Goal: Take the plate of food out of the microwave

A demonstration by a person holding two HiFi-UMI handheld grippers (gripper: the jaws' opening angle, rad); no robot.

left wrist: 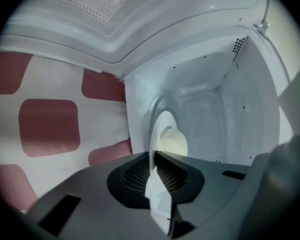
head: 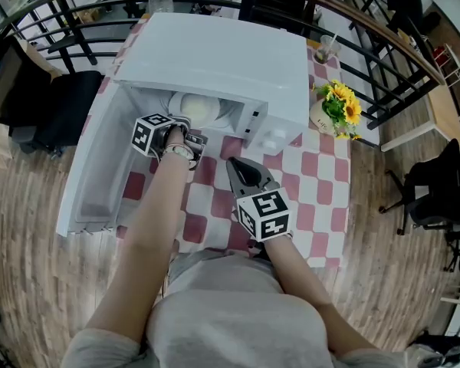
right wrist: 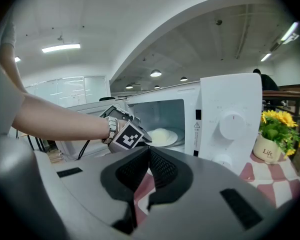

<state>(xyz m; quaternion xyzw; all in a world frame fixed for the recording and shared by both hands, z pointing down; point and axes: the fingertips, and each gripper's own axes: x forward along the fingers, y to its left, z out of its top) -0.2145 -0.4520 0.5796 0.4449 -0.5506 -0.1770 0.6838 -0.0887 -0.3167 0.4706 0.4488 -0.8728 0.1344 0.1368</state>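
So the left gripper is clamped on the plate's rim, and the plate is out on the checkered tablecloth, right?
Not quite: the left gripper is clamped on the rim of the plate, but that plate sits inside the open microwave, as the left gripper view shows.

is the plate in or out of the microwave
In: the plate sits inside the open microwave, its rim pinched by the left tongs.

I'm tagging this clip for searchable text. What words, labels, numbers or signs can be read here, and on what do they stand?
"Life": on the white flower pot beside the microwave.
Warning triangle with small print below it: on the microwave front, beside the opening; the print is too small to read.
Upper knob: no readable marks.
Nothing else is legible.
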